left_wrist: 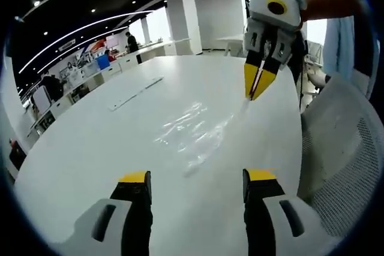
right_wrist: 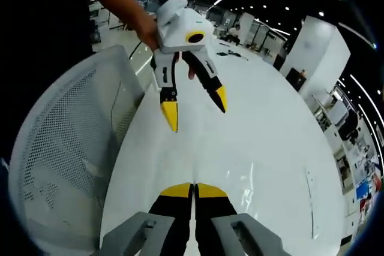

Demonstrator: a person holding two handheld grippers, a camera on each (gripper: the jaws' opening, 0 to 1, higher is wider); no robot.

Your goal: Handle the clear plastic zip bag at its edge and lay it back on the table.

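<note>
In the left gripper view, the left gripper (left_wrist: 196, 178) hangs at 6 o'clock, jaws spread and holding nothing. Just beyond, the bag (left_wrist: 195, 129) lies mostly flat on the table (left_wrist: 90, 148). At 1 o'clock, the right gripper (left_wrist: 258, 91) pinches the bag's far edge, jaws clenched. A mesh chair (left_wrist: 342, 148) stands at 3 o'clock.

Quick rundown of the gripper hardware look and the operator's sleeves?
Both alike: the left gripper and the right gripper have a white moulded body, black fingers and yellow tips. A yellow ring sits around the dark round port on the body. No cables visible. Forearms bare, no sleeve near the wrists.
</note>
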